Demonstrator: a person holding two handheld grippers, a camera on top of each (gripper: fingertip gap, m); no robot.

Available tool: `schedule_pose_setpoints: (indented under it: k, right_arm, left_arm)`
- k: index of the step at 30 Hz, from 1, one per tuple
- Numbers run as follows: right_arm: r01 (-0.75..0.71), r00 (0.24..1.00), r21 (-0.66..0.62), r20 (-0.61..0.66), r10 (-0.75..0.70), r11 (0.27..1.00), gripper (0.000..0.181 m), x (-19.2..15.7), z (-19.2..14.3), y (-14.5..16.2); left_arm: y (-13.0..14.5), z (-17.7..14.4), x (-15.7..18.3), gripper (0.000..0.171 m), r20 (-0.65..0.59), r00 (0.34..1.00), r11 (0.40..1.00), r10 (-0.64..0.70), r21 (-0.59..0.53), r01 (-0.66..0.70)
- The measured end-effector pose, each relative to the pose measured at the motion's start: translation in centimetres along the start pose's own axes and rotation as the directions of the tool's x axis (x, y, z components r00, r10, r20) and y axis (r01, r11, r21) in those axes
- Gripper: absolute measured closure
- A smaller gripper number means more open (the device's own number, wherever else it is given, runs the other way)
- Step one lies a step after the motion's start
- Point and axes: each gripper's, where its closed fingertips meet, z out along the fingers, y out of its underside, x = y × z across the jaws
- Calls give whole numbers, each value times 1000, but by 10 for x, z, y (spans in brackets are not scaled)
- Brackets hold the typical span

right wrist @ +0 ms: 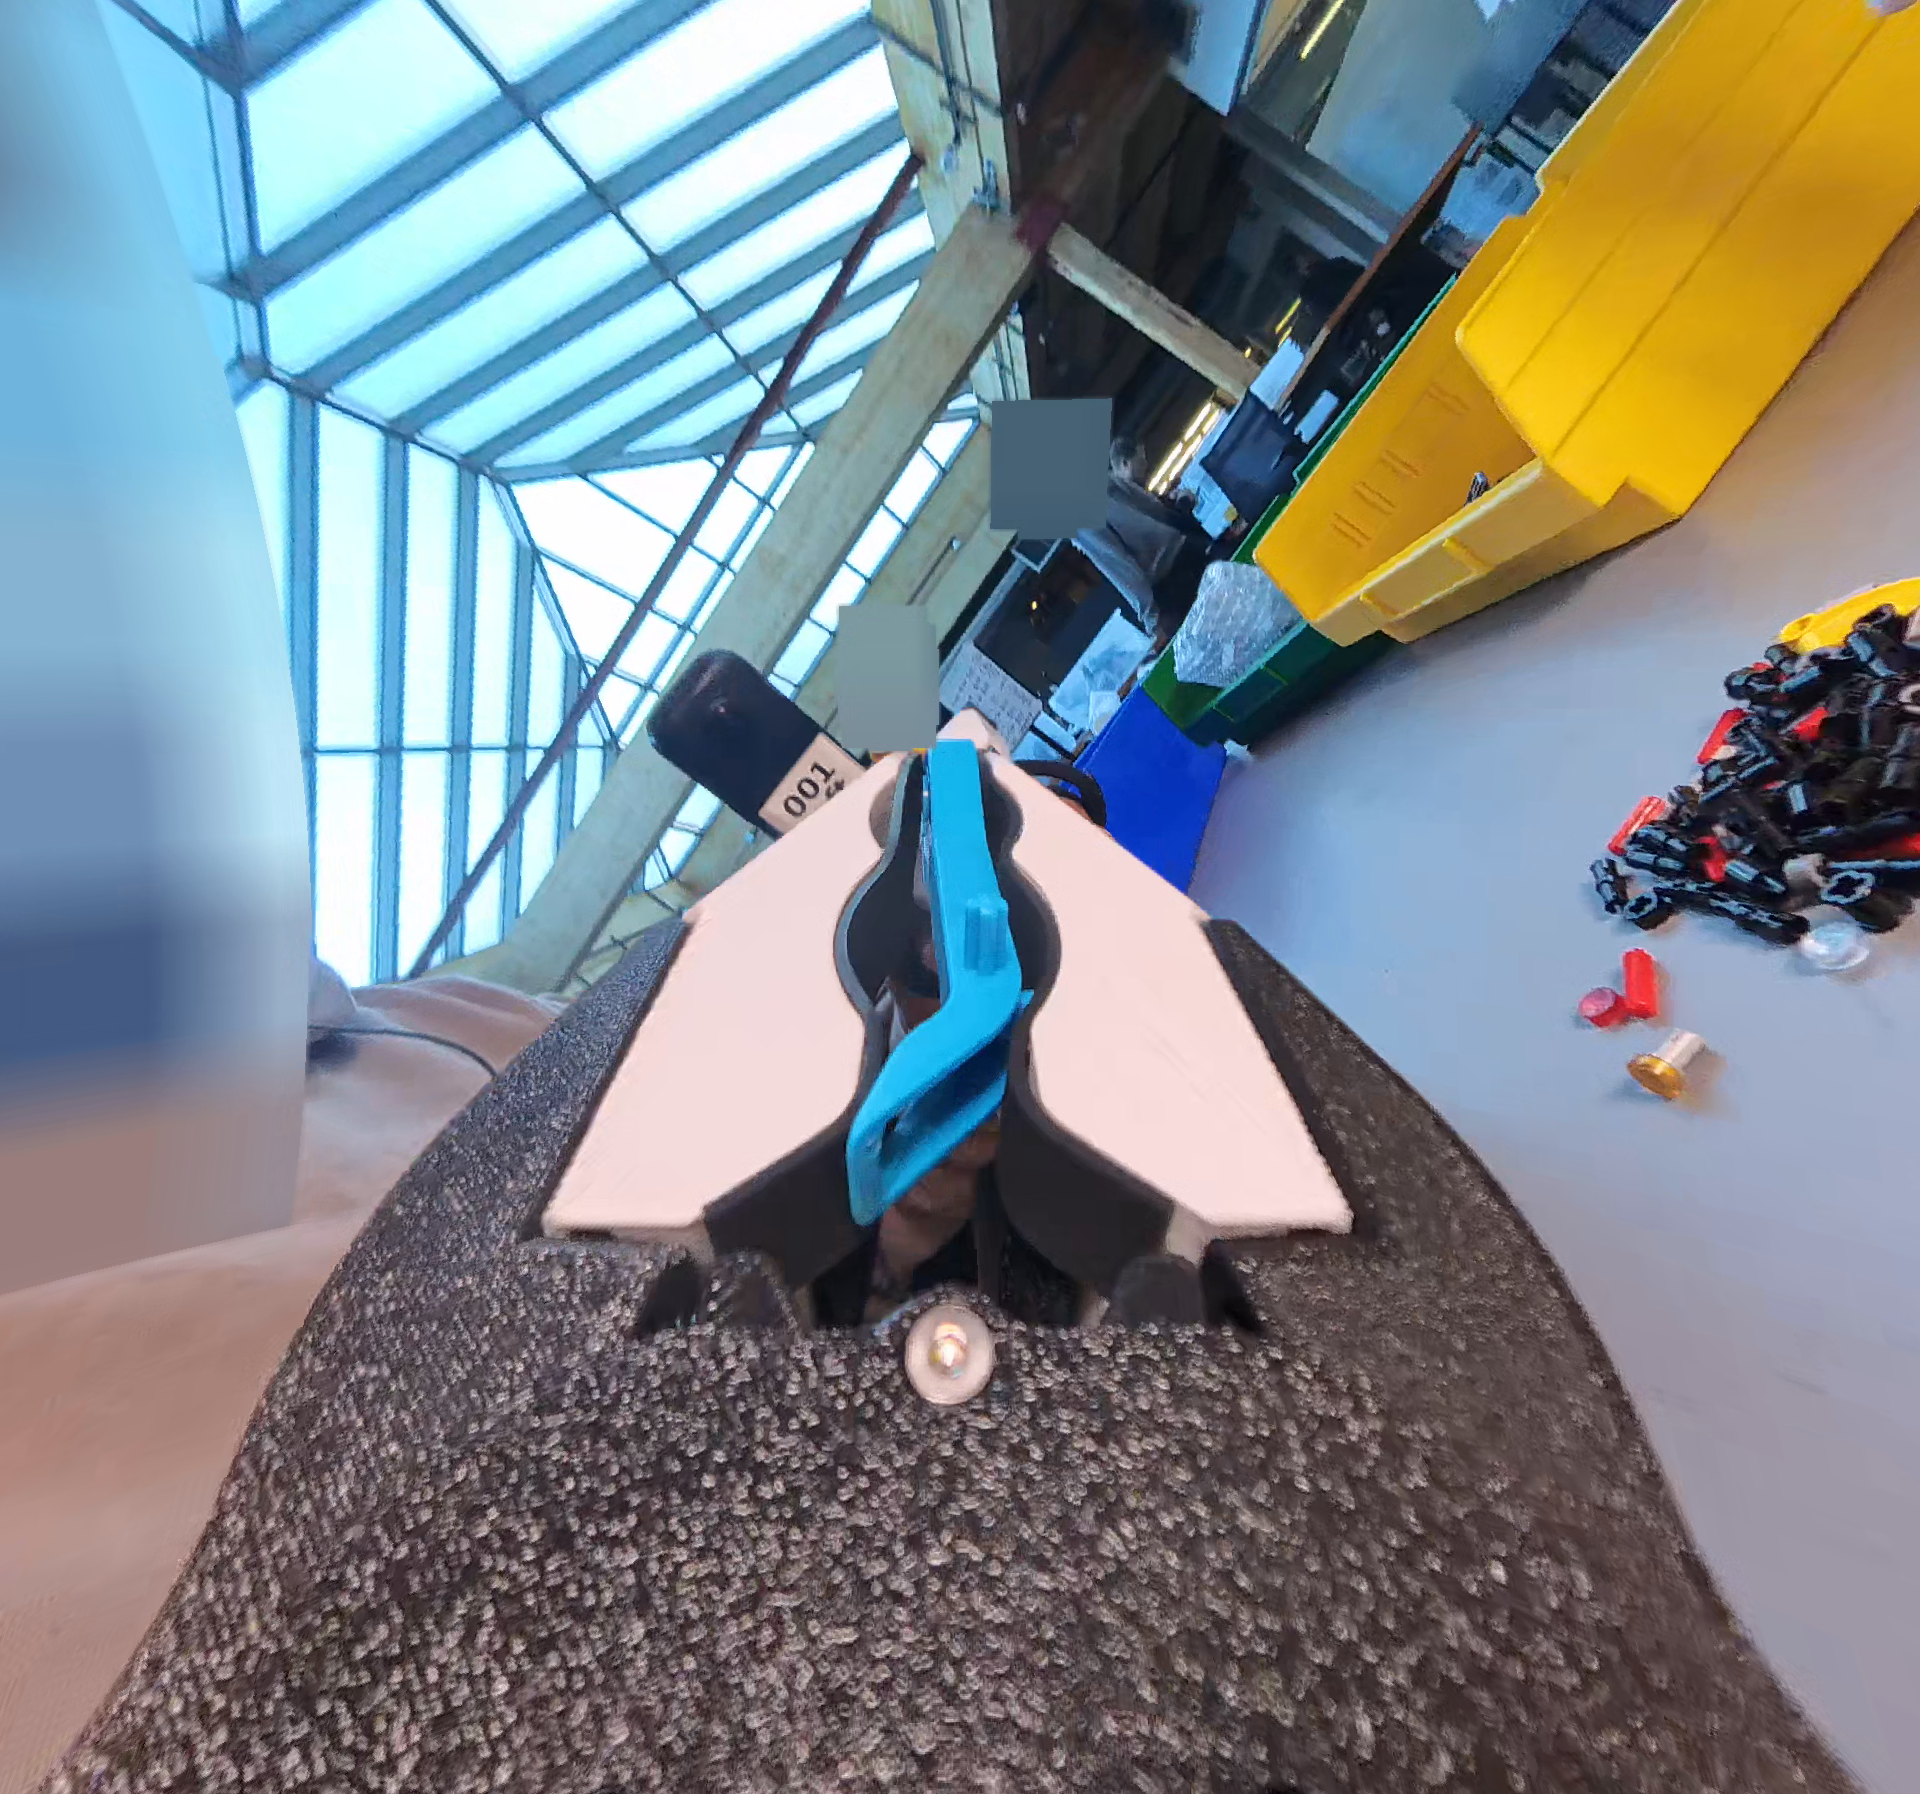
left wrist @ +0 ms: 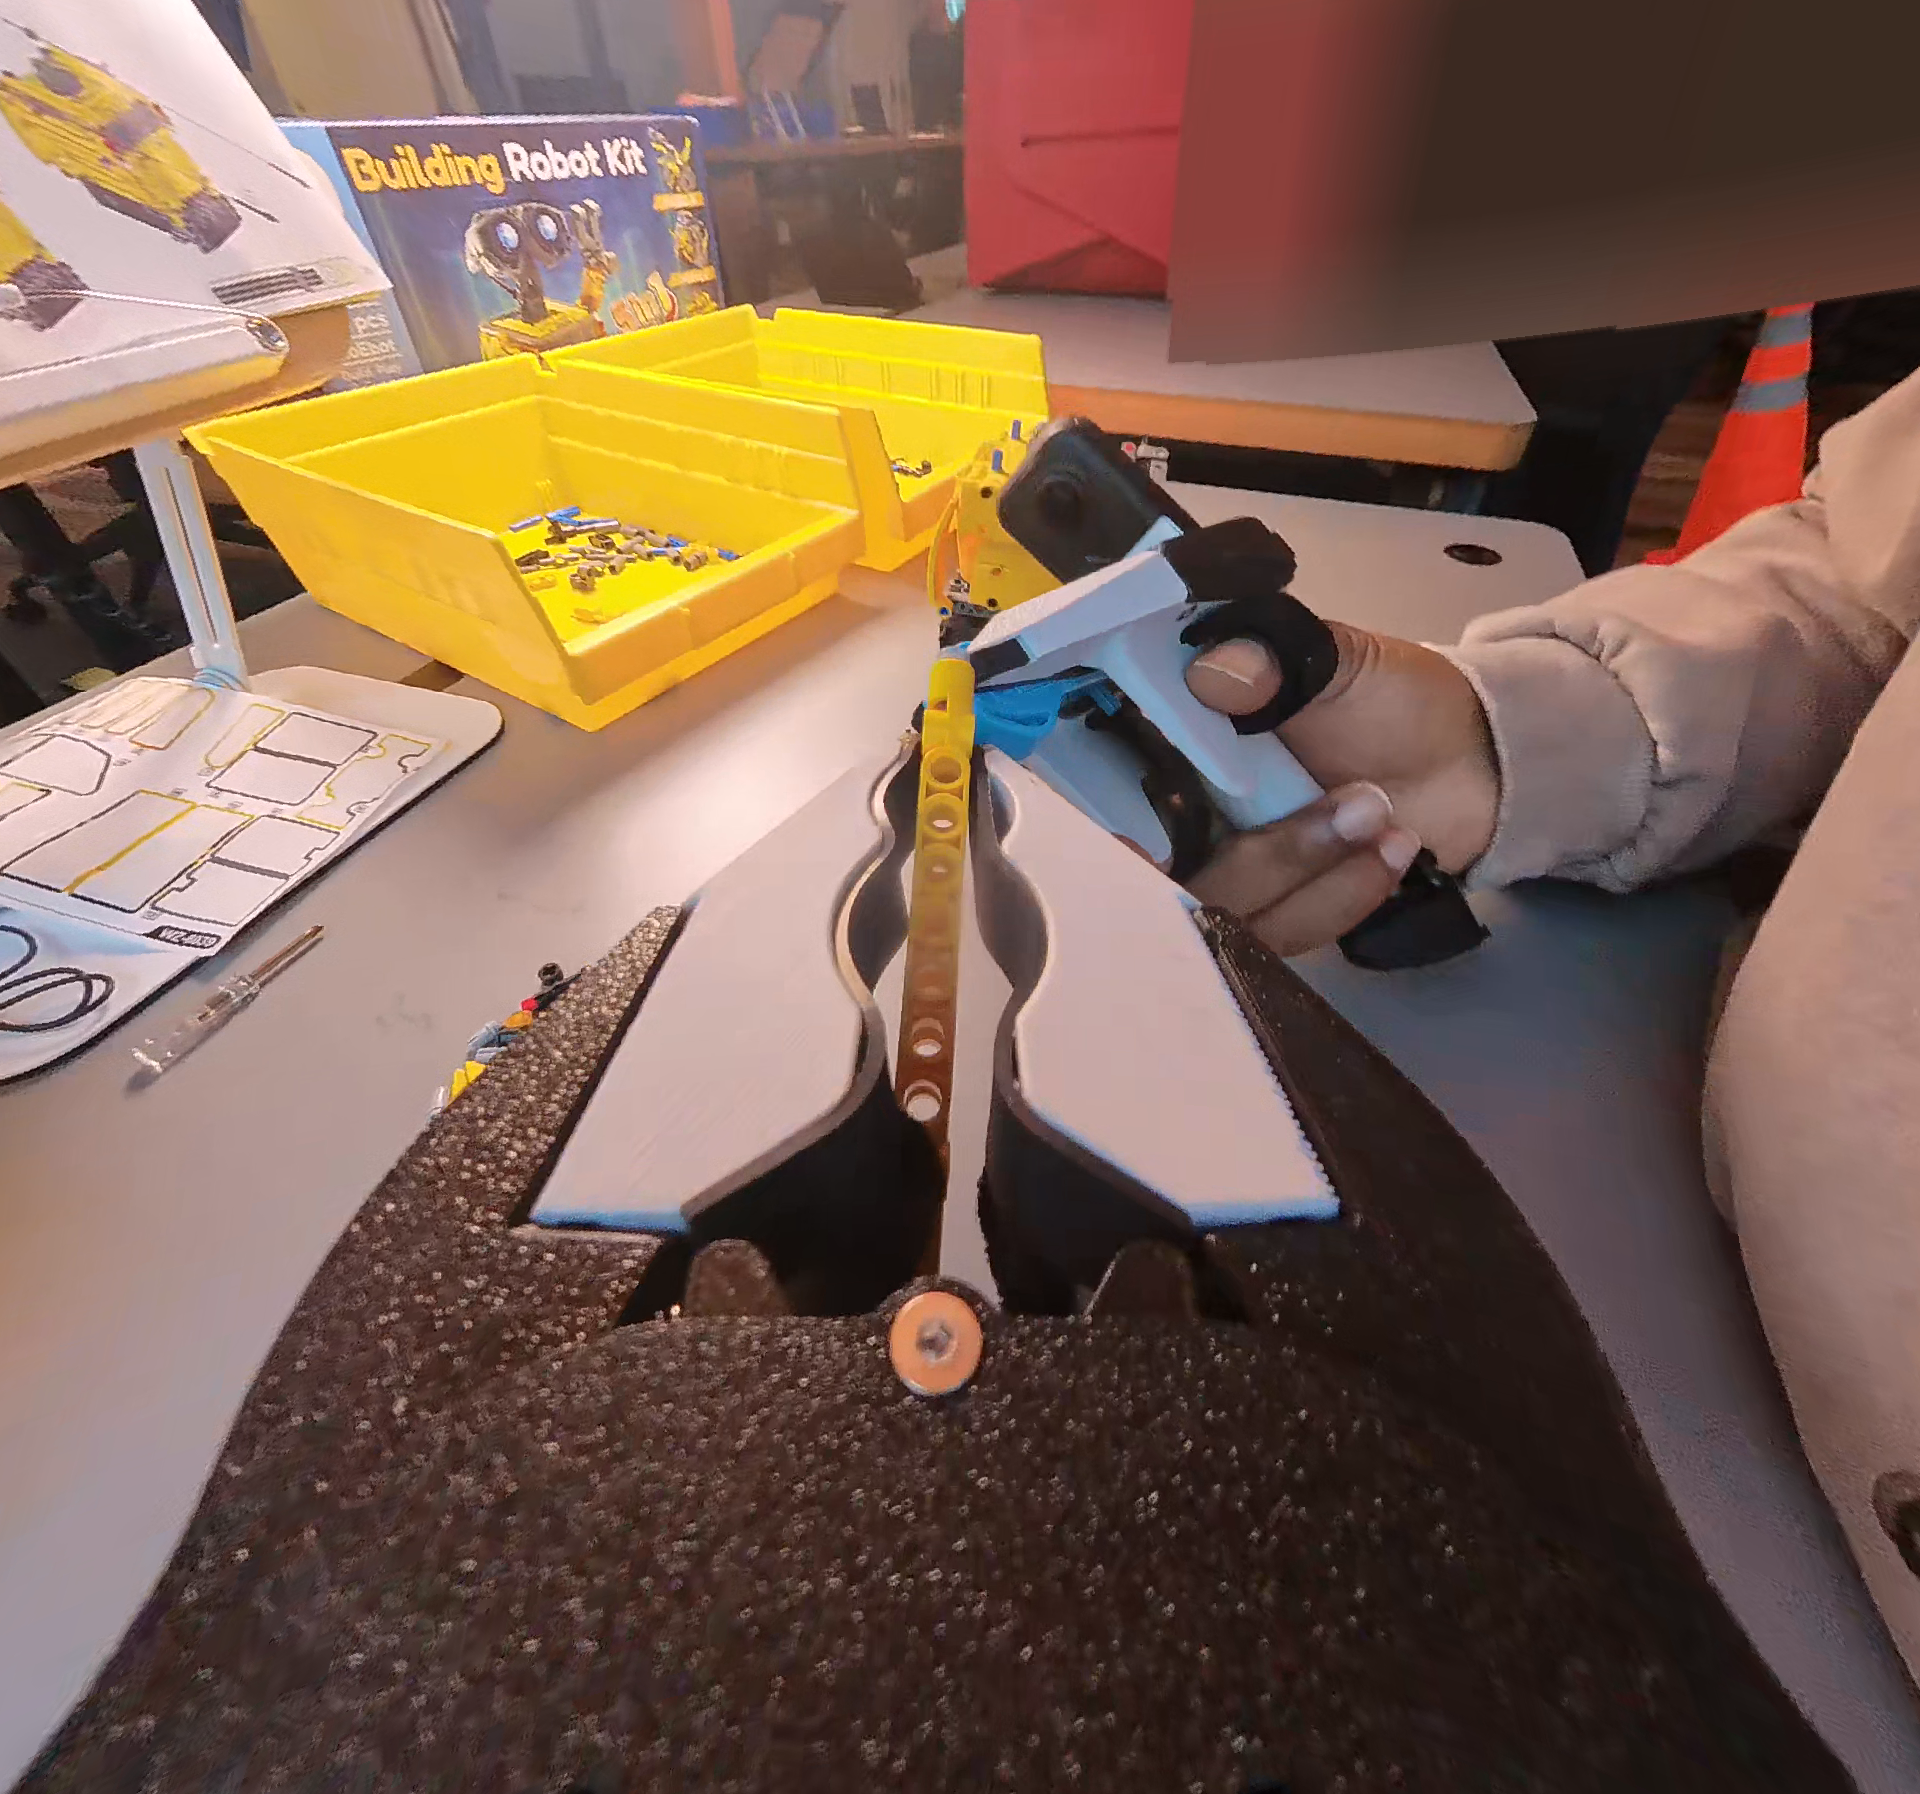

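While bare grey bench point(left wrist: 644, 871) lies open on its near side, the left tongs point(left wrist: 940, 778) clamp a long yellow perforated beam point(left wrist: 935, 871) edge-on, its axis pointing straight ahead toward ribbed yellow bins point(left wrist: 436, 539). The right tongs point(right wrist: 940, 788) pinch a smooth, bent blue plastic tool point(right wrist: 951, 975) beside a heap of black and red pins point(right wrist: 1787, 809).

We are in a big workshop hall. Above us is a glass roof point(right wrist: 436, 217) with wooden beams point(right wrist: 831, 539). Our grey table point(left wrist: 623, 871) has yellow parts bins point(left wrist: 540, 539), a robot kit box point(left wrist: 520, 227) and building instructions point(left wrist: 125, 175). More cluttered work tables point(right wrist: 1195, 539) stand farther back.
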Motion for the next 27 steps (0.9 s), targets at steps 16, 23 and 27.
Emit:
schedule_pose_setpoints:
  k: [16,23,27]
  right_arm:
    - [309,950,-128,-12,-313,942,173,-20,-4,-13]
    - [401,912,-288,34,-409,869,172,-24,3,6]
    - [421,900,-334,39,-434,843,172,-22,2,8]
  left_arm:
    - [-13,-9,11,165,-130,989,989,-66,123,82]
    - [-14,-11,15,165,-142,989,992,-46,113,62]
    - [-11,-11,17,165,-147,988,994,-38,97,52]
